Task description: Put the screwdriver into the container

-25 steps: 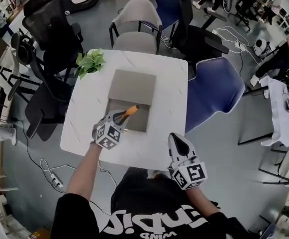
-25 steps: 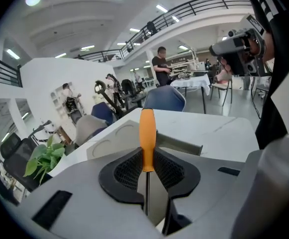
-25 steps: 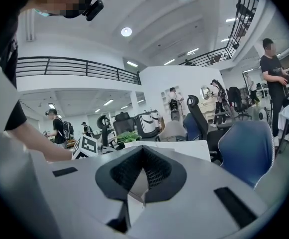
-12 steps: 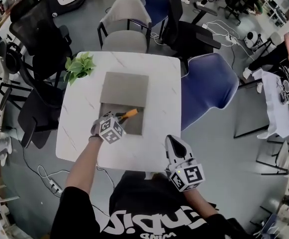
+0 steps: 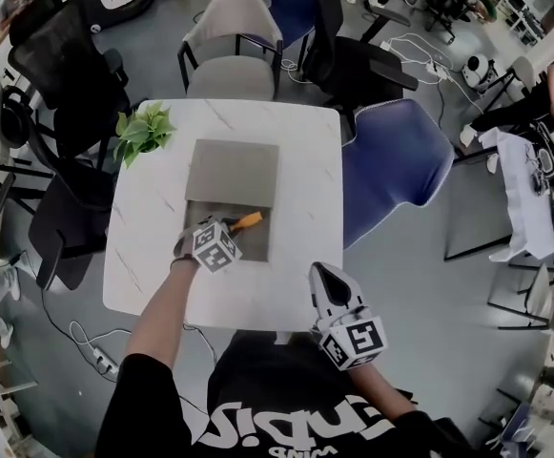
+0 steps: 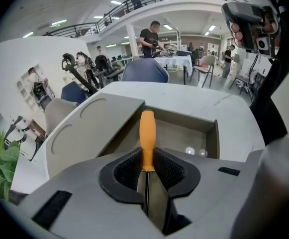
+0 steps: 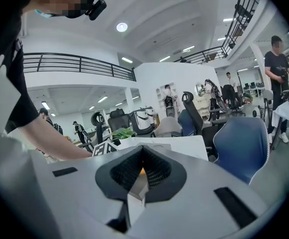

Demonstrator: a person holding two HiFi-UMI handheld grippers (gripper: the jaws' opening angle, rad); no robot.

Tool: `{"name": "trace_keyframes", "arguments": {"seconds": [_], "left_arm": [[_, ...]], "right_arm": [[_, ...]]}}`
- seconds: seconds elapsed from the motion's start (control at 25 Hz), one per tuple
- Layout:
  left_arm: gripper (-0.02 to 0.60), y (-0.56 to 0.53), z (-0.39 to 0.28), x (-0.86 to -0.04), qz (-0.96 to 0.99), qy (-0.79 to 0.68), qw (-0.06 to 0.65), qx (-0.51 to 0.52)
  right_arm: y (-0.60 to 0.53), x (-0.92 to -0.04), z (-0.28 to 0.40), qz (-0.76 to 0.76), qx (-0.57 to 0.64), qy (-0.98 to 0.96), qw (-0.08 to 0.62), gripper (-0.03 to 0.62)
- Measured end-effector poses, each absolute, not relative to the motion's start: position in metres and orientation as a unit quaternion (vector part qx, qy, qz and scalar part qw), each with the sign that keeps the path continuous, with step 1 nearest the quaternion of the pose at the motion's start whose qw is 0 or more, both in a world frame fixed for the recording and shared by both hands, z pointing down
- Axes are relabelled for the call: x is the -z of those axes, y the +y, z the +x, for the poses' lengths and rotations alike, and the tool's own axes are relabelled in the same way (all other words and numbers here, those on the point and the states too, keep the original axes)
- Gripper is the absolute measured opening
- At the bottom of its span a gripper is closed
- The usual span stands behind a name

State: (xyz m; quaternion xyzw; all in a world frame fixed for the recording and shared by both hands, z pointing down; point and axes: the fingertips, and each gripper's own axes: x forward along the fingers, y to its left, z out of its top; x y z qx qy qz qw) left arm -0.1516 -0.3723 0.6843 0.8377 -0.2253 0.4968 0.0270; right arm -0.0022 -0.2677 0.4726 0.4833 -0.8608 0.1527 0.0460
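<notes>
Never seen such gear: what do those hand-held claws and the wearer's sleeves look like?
The left claw and right claw are pale grey shells with black ribbed pads, each carrying a white cube of black square markers. The T-shirt is black, short-sleeved, with white print.

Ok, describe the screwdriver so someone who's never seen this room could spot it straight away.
Find the white table ringed by chairs; on it sits an open grey container. Over its open half, the left gripper clamps the screwdriver in its tongs. It is the only bright orange thing among the grey and white, its handle sticking out past the tongs.
</notes>
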Motion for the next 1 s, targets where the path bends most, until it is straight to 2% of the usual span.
{"name": "trace_keyframes", "arguments": {"seconds": [0.64,0.84,1.0], "left_arm": [[0.091,-0.374,-0.148,-0.694,0.833,-0.221,0.04,-0.505],[0.161,-0.369,-0.148,-0.692,0.837,-0.207,0.049,-0.504],[0.159,-0.37,-0.15,-0.678,0.84,-0.228,0.039,-0.49]], "right_arm": [[-0.268,-0.476,0.0,0.476,-0.155,-0.864,0.056,0.012],[-0.269,-0.478,-0.002,0.472,-0.157,-0.866,0.058,0.012],[-0.269,-0.479,-0.004,0.465,-0.155,-0.869,0.058,0.012]]}}
